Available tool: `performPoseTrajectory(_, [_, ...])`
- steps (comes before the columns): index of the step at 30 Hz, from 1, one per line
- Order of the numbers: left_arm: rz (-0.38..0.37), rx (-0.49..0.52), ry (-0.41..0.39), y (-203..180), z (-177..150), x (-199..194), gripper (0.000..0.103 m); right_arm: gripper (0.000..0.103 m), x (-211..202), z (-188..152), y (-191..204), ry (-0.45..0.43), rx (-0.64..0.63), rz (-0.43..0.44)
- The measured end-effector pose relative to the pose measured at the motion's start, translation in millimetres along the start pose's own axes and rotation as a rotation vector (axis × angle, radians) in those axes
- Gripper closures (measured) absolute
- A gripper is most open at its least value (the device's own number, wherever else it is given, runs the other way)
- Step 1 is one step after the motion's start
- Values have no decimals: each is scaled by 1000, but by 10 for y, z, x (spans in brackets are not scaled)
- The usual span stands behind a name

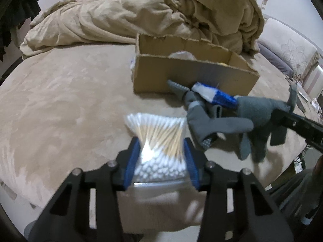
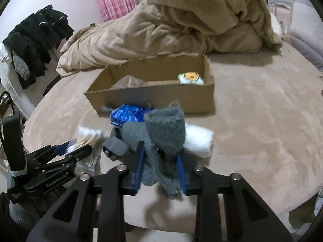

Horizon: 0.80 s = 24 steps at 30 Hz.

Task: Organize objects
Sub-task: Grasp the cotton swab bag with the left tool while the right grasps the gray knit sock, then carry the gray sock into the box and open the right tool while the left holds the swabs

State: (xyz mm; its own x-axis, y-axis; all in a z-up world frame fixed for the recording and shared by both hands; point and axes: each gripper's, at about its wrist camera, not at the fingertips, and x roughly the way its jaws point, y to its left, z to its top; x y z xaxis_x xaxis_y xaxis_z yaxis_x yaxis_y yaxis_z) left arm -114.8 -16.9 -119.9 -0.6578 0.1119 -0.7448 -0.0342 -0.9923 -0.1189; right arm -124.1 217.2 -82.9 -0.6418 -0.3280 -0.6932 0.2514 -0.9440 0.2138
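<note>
Black jaws, blue pads (image 1: pixel 132 161); seemingly silver screws (image 2: pixel 198 168).

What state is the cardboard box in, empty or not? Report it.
Not empty. The right wrist view shows the open-topped cardboard box holding a clear plastic bag at its left and a small yellow-and-white packet at its right.

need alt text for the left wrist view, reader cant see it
The left gripper is shut on a clear bag of cotton swabs above a tan bed cover. To its right, the right gripper holds grey knit gloves before an open cardboard box.
</note>
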Motion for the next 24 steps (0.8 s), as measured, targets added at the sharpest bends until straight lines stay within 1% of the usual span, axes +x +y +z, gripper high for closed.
performPoseTrajectory(2, [-6,-4,-14,3,-5,-100,59,75,-113,29,8,-29,-12,-6])
performPoseTrajectory(5, [1,8,-26,-19,10,-143,61,76,-214,82,42,-58,-38,-22])
performPoseTrajectory(7, [-3,5,-13,-10,14,-117,65,76,-240,116,54,-64,-42,-16])
performPoseTrajectory(9, [-16,-2,-10,2,28,-121,65,77,-275,137,57,-73,-43,-16])
performPoseTrajectory(14, [-25,14,-40,-28,86,-228,67,77,-420,278,25,-106,-33,-13])
performPoseTrajectory(16, [-25,22,-39,-49,106,-224,67,76,-488,337,17,-125,-34,-15])
performPoseTrajectory(18, [-46,10,-29,-43,126,-229,68,76,-550,396,13,-141,-34,-14])
performPoseTrajectory(21, [-58,8,-49,-50,199,-341,69,76,-663,471,22,-165,-36,-14])
performPoseTrajectory(24, [-75,9,-83,-73,324,-539,69,76,-754,557,49,-184,-44,-12])
